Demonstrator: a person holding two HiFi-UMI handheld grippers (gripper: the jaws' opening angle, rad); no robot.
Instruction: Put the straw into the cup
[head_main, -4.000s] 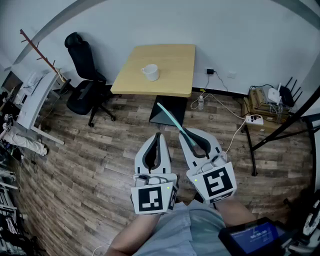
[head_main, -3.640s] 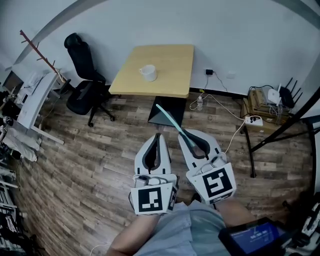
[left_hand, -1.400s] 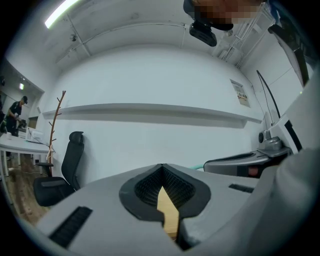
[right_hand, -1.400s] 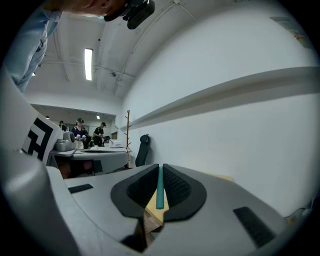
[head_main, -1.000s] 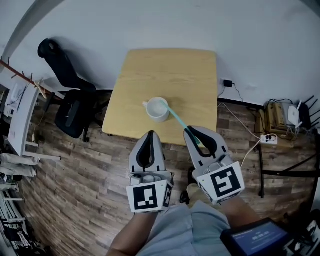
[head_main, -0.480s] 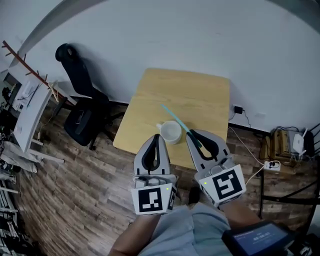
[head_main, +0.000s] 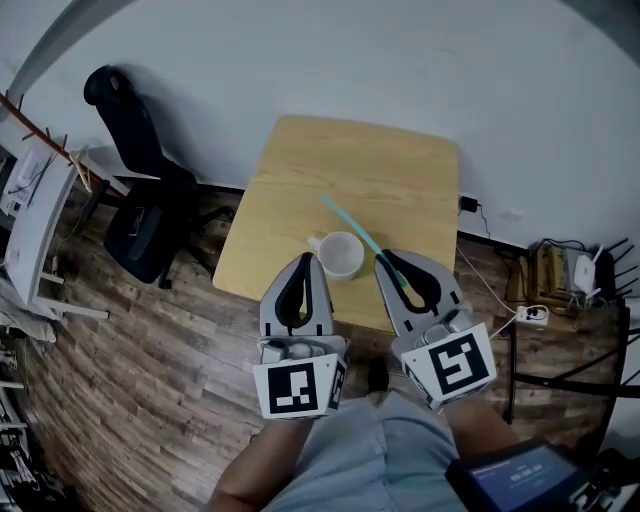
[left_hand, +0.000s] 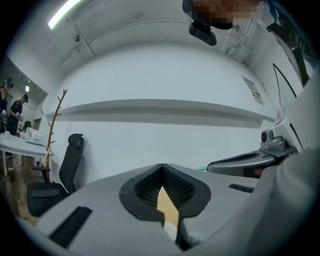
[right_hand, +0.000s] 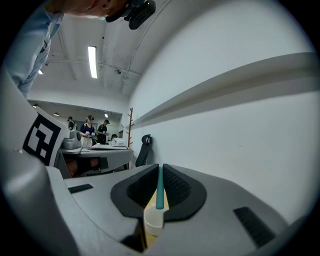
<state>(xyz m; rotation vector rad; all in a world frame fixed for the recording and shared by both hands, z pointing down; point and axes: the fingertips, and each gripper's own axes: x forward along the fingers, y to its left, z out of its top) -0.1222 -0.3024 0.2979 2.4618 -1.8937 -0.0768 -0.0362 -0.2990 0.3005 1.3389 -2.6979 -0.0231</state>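
Right gripper (head_main: 388, 265) fingers (right_hand: 181, 188) pinched thin teal straw (head_main: 350, 225) by round white cup (head_main: 342, 256), mid-frame on wooden surface (head_main: 385, 165); left gripper (head_main: 303, 262) fingers (left_hand: 144, 188) closed, empty

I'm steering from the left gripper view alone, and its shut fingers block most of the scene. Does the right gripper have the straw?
Observer: Yes. The right gripper is shut on the teal straw.
Operator: Where is the cup?
Observer: In the head view, the white cup stands upright on the wooden table, near its front edge, between the two grippers' tips.
Operator: Is the straw in?
Observer: Not yet. It slants past the cup's right edge, and its free end is over the table beyond the cup.
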